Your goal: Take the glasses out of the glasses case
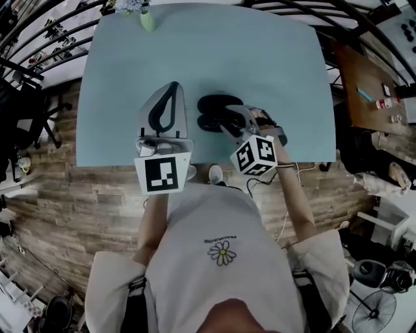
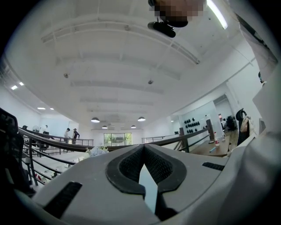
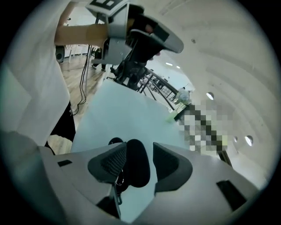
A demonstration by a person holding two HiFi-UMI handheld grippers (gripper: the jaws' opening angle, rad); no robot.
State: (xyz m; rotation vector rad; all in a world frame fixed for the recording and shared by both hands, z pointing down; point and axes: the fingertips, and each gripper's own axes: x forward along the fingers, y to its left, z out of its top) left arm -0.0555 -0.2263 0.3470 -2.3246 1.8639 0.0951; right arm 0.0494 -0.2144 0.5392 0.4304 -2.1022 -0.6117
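Observation:
A black zippered glasses case [image 1: 216,110] lies on the light blue table [image 1: 260,58] near its front edge. It shows as two dark oval halves side by side. My right gripper [image 1: 225,122] reaches down onto it from the right. In the right gripper view the right gripper [image 3: 139,146] is open and the case [image 3: 134,165] sits between the jaws, with a gap at the right pad. My left gripper [image 1: 174,84] hangs over the table left of the case. Its jaws [image 2: 142,147] are shut with nothing between them, and it points out at the room.
A small green vase of flowers [image 1: 147,19] stands at the table's far edge. A brown wooden desk [image 1: 370,84] with small items is off to the right. Black railings run round the back, and the front table edge is close to my body.

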